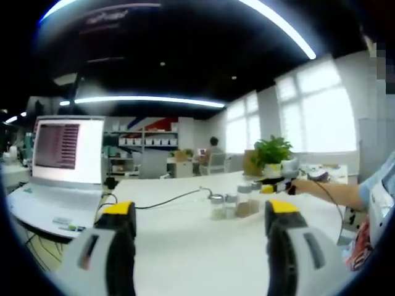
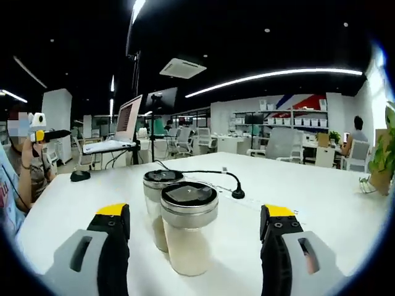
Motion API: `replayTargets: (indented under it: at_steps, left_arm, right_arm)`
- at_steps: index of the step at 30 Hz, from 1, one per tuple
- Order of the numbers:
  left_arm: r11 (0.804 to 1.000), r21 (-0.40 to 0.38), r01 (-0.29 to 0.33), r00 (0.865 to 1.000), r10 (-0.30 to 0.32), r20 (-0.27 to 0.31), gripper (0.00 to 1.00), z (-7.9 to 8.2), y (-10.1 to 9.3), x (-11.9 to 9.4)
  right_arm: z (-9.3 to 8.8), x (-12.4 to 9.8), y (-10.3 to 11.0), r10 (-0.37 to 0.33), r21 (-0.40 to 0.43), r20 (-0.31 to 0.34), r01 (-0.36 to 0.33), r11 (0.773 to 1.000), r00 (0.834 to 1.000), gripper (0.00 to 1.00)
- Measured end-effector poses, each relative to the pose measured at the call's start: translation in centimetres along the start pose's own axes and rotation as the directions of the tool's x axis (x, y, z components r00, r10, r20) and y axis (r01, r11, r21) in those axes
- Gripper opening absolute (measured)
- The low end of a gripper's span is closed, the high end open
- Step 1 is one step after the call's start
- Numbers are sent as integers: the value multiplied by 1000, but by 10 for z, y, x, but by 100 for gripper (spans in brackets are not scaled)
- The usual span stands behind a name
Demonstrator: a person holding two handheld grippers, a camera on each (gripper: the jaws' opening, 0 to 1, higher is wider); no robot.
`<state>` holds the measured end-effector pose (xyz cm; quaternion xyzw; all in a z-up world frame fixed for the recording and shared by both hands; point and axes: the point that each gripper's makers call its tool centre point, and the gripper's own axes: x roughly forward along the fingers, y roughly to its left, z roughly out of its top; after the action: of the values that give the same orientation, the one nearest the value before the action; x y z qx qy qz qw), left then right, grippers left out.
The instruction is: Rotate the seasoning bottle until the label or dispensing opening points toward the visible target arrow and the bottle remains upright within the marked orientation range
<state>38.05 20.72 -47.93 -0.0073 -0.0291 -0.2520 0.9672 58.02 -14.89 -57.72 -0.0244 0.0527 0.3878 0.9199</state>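
My right gripper is the nearer of the two to the work: its jaws stand apart and empty, and the nearest seasoning bottle sits right between them, dead ahead and close in the right gripper view. The bottle stands upright on the white table, so its long axis is vertical and a turn would be about that axis. It looks like clear glass with a pale powder inside and a wide metal cap; I cannot make out a label or opening direction, nor any arrow mark. A second bottle of the same kind stands just behind it, slightly left, touching or nearly so.

My left gripper is also spread open, holding nothing, and well back. From there the row of bottles lies ahead and a little right, with the right gripper reaching in from the right. Farther off sit a laptop and a potted plant.
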Motion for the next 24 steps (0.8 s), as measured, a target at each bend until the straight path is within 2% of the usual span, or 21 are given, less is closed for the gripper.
replayTargets:
  at_steps: [4, 7, 10, 12, 18, 24]
  left_arm:
    - [1000, 6, 5, 1000, -5, -6, 91, 0, -1, 0]
    - [1000, 10, 10, 1000, -10, -4, 91, 0, -3, 0]
    - [1000, 14, 12, 1000, -12, -13, 91, -2, -4, 2]
    - [1000, 12, 16, 1000, -16, -19, 91, -4, -5, 3]
    - [1000, 9, 24, 999, -24, -31, 90, -9, -7, 8]
    - [999, 2, 35, 999, -35, -42, 90, -12, -9, 10]
  right_arm:
    - [-7, 8, 2, 65, -57, 20, -64, 996, 998, 81]
    - [-5, 10, 11, 145, -36, 75, -143, 989, 987, 70]
    - [-14, 13, 9, 171, -52, 58, -168, 984, 984, 70]
    - [-20, 14, 16, 216, -45, 47, -214, 976, 975, 68]
    - [-19, 19, 19, 251, -38, 69, -249, 968, 965, 58]
    - [-25, 24, 24, 274, -30, 51, -273, 962, 960, 56]
